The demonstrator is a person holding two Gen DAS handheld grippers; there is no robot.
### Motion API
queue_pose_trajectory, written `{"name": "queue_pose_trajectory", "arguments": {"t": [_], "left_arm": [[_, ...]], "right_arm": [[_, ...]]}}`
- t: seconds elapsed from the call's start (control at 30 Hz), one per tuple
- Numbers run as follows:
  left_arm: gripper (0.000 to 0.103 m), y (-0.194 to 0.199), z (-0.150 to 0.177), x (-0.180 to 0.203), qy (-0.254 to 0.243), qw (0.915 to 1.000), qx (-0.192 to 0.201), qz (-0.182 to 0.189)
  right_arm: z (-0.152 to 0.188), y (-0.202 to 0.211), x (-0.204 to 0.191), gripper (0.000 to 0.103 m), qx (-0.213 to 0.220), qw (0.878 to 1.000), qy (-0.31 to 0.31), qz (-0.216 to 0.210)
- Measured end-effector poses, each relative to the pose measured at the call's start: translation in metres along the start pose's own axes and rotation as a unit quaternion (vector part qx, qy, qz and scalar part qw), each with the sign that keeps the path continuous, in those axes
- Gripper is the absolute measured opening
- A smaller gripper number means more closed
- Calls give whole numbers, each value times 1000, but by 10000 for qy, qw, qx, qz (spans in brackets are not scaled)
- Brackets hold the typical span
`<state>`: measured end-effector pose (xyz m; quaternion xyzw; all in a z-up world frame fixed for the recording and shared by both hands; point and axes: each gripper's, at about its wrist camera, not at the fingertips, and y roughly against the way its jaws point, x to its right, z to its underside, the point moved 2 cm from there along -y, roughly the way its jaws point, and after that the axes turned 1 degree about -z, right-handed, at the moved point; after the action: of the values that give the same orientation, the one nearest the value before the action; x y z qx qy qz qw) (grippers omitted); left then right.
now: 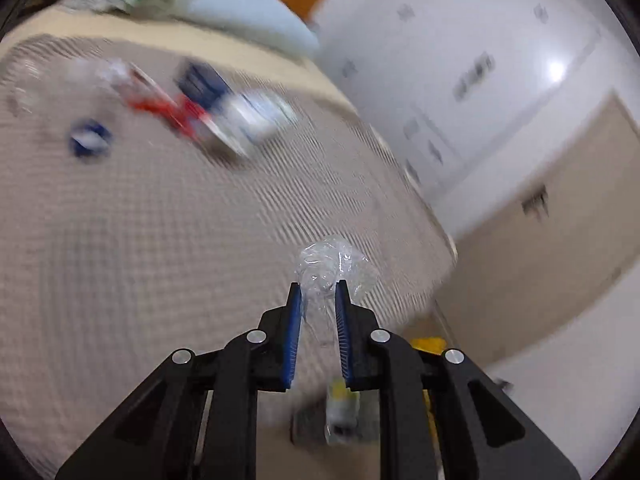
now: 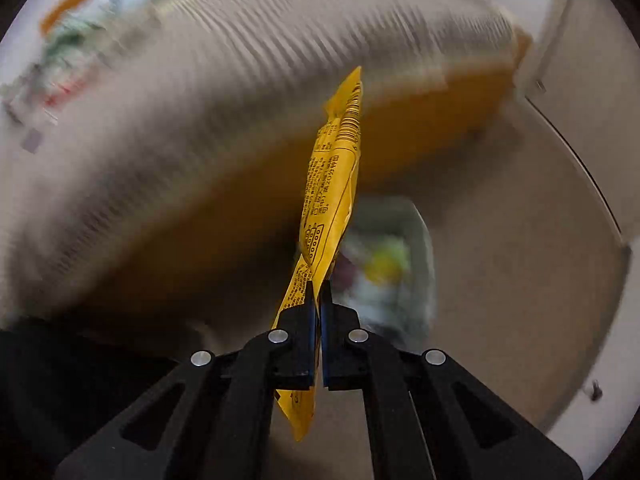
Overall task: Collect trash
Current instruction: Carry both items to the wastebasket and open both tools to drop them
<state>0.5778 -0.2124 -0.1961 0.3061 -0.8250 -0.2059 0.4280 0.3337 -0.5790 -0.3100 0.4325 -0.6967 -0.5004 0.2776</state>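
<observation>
In the left wrist view my left gripper (image 1: 318, 283) is shut on a crumpled clear plastic wrapper (image 1: 330, 262) and holds it above the beige bed cover (image 1: 160, 240). More trash lies blurred on the bed at the far left: a red and white packet (image 1: 168, 106), a blue and white box (image 1: 240, 112) and a small blue ring-shaped item (image 1: 89, 142). In the right wrist view my right gripper (image 2: 319, 283) is shut on a yellow printed wrapper (image 2: 334, 176), which stands up from the jaws. Beyond it a white bin (image 2: 394, 264) with trash inside sits on the floor, blurred.
Pale blue and green bedding (image 1: 224, 4) is piled at the bed's far end. White cupboard doors (image 1: 460, 60) stand right of the bed. An orange bed frame (image 2: 420, 136) runs beside the bin. The tan floor (image 2: 520, 260) lies around the bin. Both views are motion-blurred.
</observation>
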Motion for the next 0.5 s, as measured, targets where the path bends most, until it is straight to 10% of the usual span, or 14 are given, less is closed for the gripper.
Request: {"name": "queue_pose_trajectory", "arguments": {"t": [0.27, 0.37, 0.5], "left_arm": [[14, -59, 83, 77, -585, 9937, -944, -136], [14, -85, 104, 94, -709, 9892, -1257, -264], [14, -135, 134, 124, -1080, 9773, -1803, -252]], "right_arm": [[16, -172, 37, 7, -905, 9929, 258, 731], [21, -218, 62, 57, -1616, 9810, 272, 1037], [31, -195, 76, 61, -1251, 9882, 100, 875]]}}
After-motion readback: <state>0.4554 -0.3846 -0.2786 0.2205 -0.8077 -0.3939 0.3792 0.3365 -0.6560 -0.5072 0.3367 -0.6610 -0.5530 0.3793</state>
